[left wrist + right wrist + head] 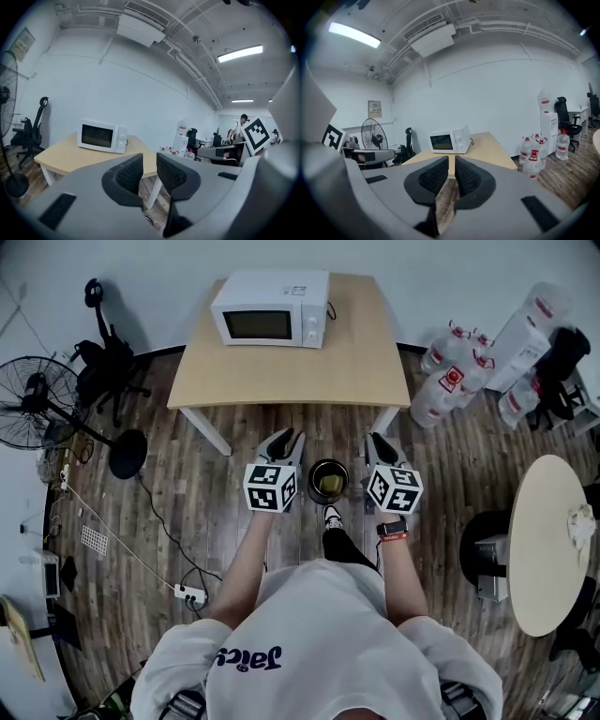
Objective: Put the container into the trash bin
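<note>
Left hand-held gripper (285,439) and right hand-held gripper (378,441), one in each of my hands, are raised side by side. The left one's jaws stand at a narrow gap, the right one's nearly together, and neither has anything between them. Beyond them, the wooden worktop (356,362) carries a white microwave (272,307) at its far left corner. On the floor, before the worktop's near edge and between my two grippers, stands the dark trash bin (328,468). The yellowish container (331,485) lies inside it.
</note>
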`<state>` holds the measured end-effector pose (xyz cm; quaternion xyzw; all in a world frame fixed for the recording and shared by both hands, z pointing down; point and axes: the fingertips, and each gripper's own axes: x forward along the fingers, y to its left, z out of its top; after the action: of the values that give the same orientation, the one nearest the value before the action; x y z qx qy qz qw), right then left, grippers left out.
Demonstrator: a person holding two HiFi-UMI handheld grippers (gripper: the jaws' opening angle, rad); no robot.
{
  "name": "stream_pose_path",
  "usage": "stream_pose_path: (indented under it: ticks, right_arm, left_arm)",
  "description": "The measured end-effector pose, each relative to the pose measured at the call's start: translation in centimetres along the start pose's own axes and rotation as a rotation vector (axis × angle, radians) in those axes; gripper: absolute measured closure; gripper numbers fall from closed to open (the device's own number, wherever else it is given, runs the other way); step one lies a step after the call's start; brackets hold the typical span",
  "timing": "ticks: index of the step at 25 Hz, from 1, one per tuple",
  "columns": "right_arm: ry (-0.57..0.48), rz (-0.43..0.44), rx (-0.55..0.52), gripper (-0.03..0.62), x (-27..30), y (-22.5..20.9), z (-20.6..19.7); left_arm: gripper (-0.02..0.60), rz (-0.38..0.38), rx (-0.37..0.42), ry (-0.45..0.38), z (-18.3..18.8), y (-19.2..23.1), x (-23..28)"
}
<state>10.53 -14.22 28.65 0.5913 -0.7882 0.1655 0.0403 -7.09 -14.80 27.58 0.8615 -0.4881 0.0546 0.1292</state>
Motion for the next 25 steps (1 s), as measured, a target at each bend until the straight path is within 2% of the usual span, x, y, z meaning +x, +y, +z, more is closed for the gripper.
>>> stream_pose_path:
  ticks: [7, 12, 19, 25]
  right_arm:
    - [-0.044, 0.0, -0.031, 0.553, -1.8, 1.2, 2.2]
    - [-0.06, 0.004, -0.041, 0.579, -2.4, 1.6, 2.7]
    - [-0.087, -0.005, -0.052, 0.579, -2.4, 1.6, 3.5]
    - [-0.095, 0.009, -0.035, 0.579, -2.2, 1.8, 3.5]
  left_arm:
    - [0.534, -0.014, 0.025, -0.082, 3.2, -1.8, -1.7]
    - [0.558, -0.002, 0.064, -0.089, 3.7, -2.4, -1.8]
    - [0.561, 0.006, 0.059, -0.062, 3.4, -2.7, -1.3]
    - [0.561, -0.012, 0.035, -0.085, 3.6, -2.9, -1.9]
